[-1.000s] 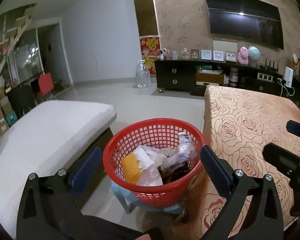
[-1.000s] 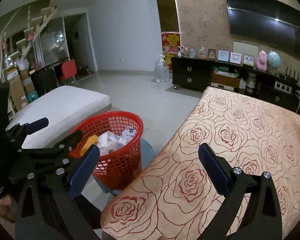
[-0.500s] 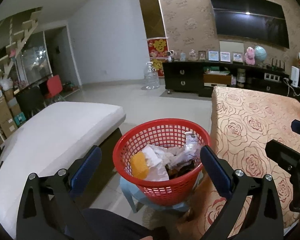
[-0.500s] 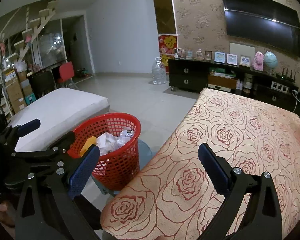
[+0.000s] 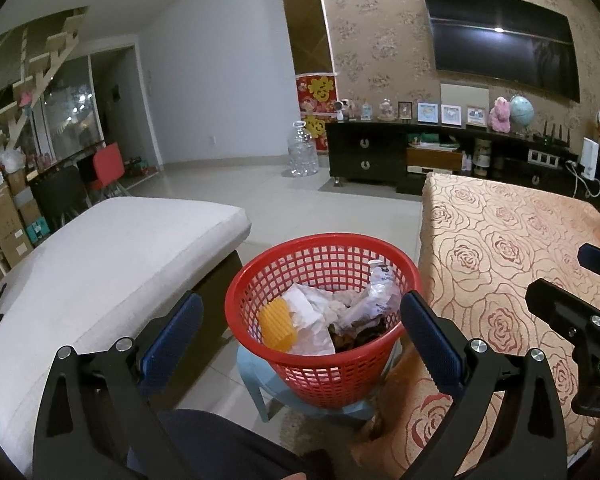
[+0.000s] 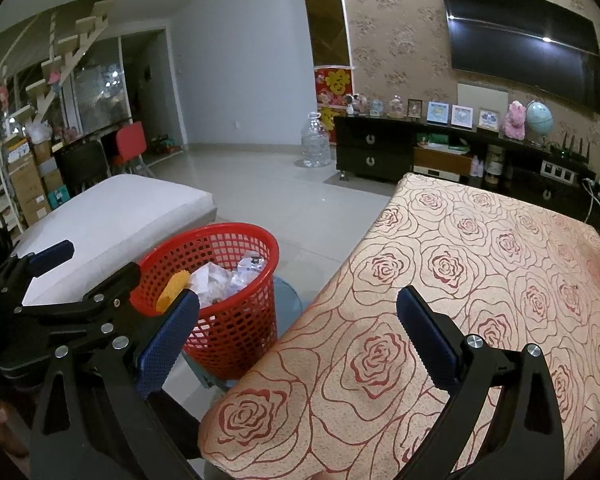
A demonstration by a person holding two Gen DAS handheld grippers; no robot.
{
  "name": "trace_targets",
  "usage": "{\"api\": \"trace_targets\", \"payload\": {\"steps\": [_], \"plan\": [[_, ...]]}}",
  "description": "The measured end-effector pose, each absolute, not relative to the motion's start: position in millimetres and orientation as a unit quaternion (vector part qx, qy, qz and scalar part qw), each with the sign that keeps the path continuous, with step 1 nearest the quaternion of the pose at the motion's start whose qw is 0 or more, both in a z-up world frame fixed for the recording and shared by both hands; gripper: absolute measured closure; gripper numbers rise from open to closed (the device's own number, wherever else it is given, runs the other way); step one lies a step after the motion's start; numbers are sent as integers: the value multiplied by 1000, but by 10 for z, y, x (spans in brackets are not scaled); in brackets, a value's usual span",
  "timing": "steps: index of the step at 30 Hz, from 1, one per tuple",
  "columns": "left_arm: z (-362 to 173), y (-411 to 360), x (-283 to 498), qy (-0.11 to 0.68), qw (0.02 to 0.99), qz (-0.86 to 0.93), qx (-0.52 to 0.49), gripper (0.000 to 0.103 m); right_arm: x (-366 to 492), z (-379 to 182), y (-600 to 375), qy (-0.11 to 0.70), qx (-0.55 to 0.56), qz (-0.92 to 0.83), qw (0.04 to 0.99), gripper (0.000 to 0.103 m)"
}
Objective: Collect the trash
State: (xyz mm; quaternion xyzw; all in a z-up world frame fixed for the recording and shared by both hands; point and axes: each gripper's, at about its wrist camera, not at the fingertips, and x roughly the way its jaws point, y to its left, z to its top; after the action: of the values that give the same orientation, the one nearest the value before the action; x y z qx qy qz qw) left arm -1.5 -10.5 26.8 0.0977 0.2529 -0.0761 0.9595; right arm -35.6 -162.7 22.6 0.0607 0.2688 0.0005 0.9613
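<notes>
A red mesh basket (image 5: 324,376) stands on a pale blue stool (image 5: 260,384) between a white cushioned bench and the table; it also shows in the right wrist view (image 6: 236,328). It holds crumpled white paper (image 5: 308,316), a yellow ridged piece (image 5: 276,326) and a clear plastic bottle (image 5: 374,296). My left gripper (image 5: 300,332) is open and empty, above and in front of the basket. My right gripper (image 6: 298,328) is open and empty over the near edge of the rose-patterned tablecloth (image 6: 480,280).
A white cushioned bench (image 5: 100,264) lies to the left. The table with the rose cloth (image 5: 500,248) fills the right. A black TV cabinet (image 5: 420,152), a water jug (image 5: 302,156) and tiled floor lie beyond. Boxes and chairs stand far left.
Both grippers have pulled back and risen a little, so the basket looks smaller and lower in the left wrist view. Both stay open and empty.
</notes>
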Motion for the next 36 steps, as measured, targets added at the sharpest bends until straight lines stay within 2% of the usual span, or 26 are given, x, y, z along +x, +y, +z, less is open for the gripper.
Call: {"api": "trace_targets", "payload": {"steps": [36], "plan": [[251,-87,-28,256,959,-77,95,8,-336,164,-1657,277,65,8,958,7]]}}
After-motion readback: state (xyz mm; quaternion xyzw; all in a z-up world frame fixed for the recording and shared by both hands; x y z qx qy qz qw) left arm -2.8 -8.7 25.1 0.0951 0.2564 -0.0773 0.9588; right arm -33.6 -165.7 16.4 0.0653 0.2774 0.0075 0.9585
